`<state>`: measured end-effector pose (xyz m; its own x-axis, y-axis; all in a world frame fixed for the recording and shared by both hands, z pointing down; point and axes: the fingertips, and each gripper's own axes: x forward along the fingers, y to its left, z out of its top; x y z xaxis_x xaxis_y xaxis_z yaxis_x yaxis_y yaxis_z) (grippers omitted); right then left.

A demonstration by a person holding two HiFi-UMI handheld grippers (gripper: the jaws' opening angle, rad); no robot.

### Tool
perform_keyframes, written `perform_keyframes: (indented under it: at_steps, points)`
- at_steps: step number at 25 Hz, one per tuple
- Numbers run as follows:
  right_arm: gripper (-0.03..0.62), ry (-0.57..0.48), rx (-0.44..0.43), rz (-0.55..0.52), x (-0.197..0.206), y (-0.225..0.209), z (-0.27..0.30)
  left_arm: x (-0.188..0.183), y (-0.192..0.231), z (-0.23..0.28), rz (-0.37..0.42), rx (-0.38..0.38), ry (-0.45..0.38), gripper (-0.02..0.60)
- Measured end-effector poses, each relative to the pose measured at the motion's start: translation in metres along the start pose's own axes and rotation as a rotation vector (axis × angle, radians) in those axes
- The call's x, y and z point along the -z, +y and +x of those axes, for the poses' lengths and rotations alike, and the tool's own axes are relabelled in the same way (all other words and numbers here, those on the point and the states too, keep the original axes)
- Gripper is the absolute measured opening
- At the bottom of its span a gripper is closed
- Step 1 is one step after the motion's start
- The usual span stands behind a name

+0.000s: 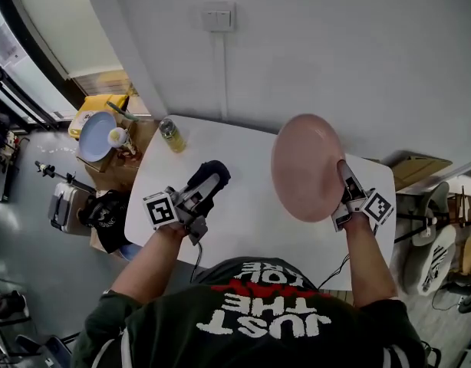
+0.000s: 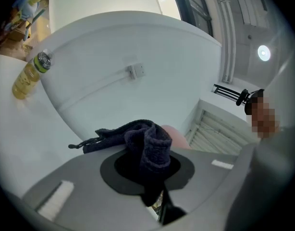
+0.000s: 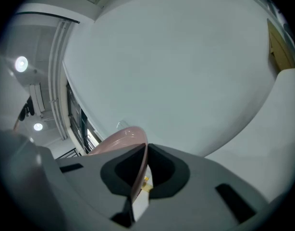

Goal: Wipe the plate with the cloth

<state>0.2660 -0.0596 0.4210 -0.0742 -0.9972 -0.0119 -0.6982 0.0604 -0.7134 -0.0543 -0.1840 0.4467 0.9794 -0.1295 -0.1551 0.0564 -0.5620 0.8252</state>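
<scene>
A pink plate (image 1: pixel 306 167) is held up on edge above the white table (image 1: pixel 243 205), its face turned to the left. My right gripper (image 1: pixel 345 176) is shut on its lower right rim; in the right gripper view the plate (image 3: pixel 119 139) runs edge-on between the jaws of the right gripper (image 3: pixel 139 177). A dark blue cloth (image 1: pixel 206 181) is bunched in my left gripper (image 1: pixel 207 188), which is shut on it, left of the plate and apart from it. In the left gripper view the cloth (image 2: pixel 145 146) fills the jaws of the left gripper (image 2: pixel 150 170), with the plate (image 2: pixel 177 137) peeking behind.
A bottle (image 1: pixel 172 135) of yellowish liquid stands at the table's far left corner, also in the left gripper view as the bottle (image 2: pixel 30 76). A white wall with a switch (image 1: pixel 218 17) rises behind. Boxes and a blue bowl (image 1: pixel 96 135) sit left of the table.
</scene>
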Motion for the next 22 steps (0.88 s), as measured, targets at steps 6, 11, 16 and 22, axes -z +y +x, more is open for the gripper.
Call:
perform_keyframes:
  at_steps: [6, 11, 16, 22]
  points:
    - [0.014, 0.046, 0.062, 0.044, 0.030, -0.022, 0.001, 0.014, 0.009, -0.011, 0.011, -0.046, 0.008, 0.048]
    - [0.014, 0.140, 0.159, -0.033, 0.062, -0.057, 0.002, 0.026, 0.021, -0.017, 0.020, -0.076, 0.024, 0.048]
    - [0.014, 0.257, 0.301, -0.103, 0.109, -0.113, -0.013, 0.044, 0.034, -0.026, -0.008, -0.123, 0.042, 0.048]
    - [0.014, 0.366, 0.417, -0.185, 0.165, -0.163, -0.027, 0.066, 0.045, -0.040, -0.028, -0.155, 0.094, 0.048]
